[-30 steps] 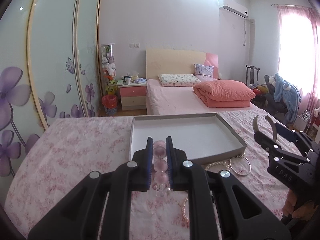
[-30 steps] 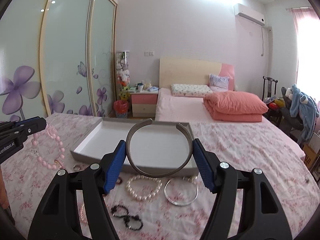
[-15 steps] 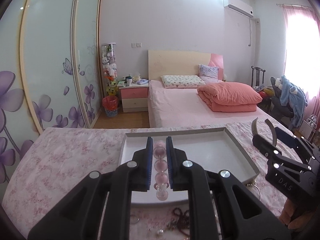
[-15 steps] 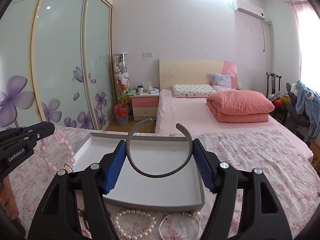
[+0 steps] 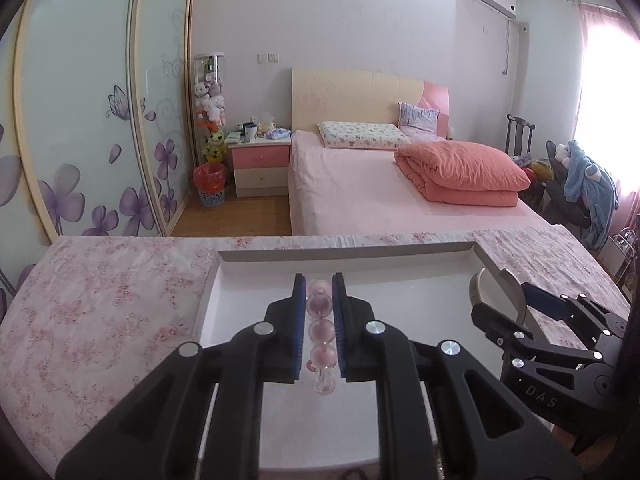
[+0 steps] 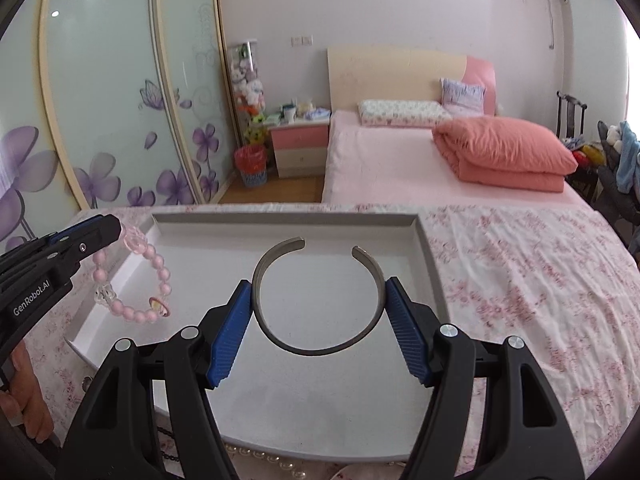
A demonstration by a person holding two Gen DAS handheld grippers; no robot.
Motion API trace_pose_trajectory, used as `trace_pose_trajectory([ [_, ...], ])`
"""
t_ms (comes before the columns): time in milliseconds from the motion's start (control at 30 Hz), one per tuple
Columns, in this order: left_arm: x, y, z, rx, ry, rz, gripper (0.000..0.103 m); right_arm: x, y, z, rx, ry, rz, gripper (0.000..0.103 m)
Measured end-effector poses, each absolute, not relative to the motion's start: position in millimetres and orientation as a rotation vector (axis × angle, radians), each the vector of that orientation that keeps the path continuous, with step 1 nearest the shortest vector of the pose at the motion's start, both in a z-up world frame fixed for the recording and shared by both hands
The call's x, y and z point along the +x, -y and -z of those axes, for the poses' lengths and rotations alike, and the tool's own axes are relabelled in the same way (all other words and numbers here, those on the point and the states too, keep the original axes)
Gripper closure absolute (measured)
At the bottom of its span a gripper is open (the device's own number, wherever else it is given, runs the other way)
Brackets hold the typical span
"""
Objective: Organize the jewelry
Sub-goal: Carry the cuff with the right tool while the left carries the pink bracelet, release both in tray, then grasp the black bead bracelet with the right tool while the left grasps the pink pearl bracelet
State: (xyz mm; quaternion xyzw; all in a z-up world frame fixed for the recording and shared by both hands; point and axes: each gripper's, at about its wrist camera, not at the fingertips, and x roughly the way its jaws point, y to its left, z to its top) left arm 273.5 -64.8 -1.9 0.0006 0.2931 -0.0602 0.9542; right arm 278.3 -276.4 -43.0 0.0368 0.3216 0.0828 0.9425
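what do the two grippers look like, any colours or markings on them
Both are matte black plastic with silver round bolts and ribbed blue finger pads. The left gripper carries white "GenRobot.AI" lettering on its side; the right gripper shows embossed "DAS". No cables or sleeves visible.

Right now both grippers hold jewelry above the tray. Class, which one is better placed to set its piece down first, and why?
Probably the right gripper: its silver cuff bangle hangs over the middle of the tray. The left gripper holds the pink bead bracelet by the tray's left rim, so it may land on the edge.
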Motion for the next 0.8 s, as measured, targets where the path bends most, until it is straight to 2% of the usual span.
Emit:
trace_pose_trajectory([
  [200,294,66,16,-0.024,-0.637,0.127,0.088,289,269,58,0.071,-0.735,-0.183,0.035],
  [233,295,65,17,-0.034,-0.638,0.124,0.087,288,269,58,0.071,-0.734,-0.181,0.031],
  [267,296,61,15,-0.049,-0.640,0.122,0.081,287,269,57,0.071,-0.730,-0.180,0.026],
  [333,294,55,13,-0.063,-0.629,0.110,0.074,280,272,49,0.077,-0.704,-0.180,0.026],
  [800,240,16,-16,-0.054,-0.560,0.028,0.073,238,291,11,0.096,-0.617,-0.154,0.026],
])
